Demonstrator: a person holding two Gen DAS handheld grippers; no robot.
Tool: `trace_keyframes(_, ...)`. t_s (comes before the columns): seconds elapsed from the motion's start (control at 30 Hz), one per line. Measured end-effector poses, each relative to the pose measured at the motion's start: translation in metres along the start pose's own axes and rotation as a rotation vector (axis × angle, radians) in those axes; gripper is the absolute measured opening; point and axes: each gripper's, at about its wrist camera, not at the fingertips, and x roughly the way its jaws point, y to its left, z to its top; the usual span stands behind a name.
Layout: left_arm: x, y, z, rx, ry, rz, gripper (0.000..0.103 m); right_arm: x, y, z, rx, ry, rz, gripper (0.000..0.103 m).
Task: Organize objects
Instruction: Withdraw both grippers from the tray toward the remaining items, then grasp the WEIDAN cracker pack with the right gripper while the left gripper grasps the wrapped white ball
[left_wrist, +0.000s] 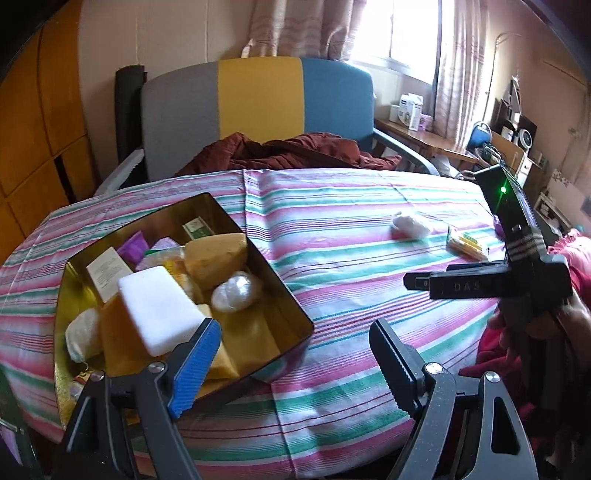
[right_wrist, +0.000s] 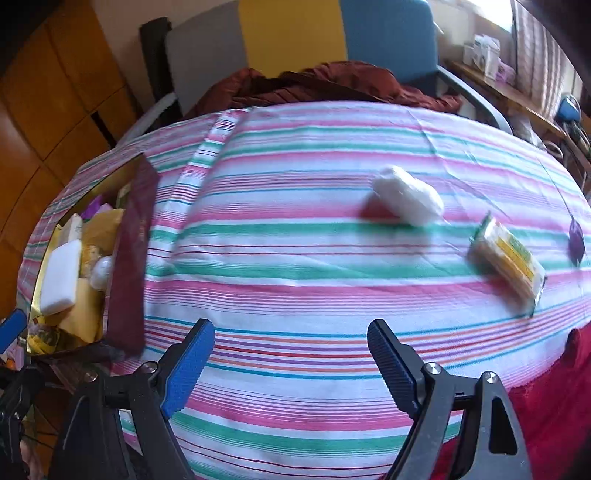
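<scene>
Left gripper (left_wrist: 291, 354) hangs wide open and empty beside the tin (left_wrist: 291, 295); drifting sideways, its jaws could clip the rim and spill it. Right gripper (right_wrist: 291, 354), also wide and empty, hovers short of the cotton wad (right_wrist: 406, 199) and packet (right_wrist: 506, 258) on the worktop (right_wrist: 295, 258); soft cotton may slip.

Daylight glares through the window (left_wrist: 410, 33), blown white; fisheye bends the edges, and the right view is motion-blurred.
</scene>
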Motion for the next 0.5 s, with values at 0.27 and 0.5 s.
trace_keyframes(0.27, 0.01, -0.01, 0.007, 0.011, 0.016, -0.048, 0.083, -0.016, -0.046, 0.029, -0.016, 0.003, -0.13, 0.086)
trace_keyframes(0.5, 0.021, -0.022, 0.015, 0.027, 0.031, -0.089, 0.083, 0.001, -0.106, 0.061, -0.128, 0.105, -0.309, 0.088)
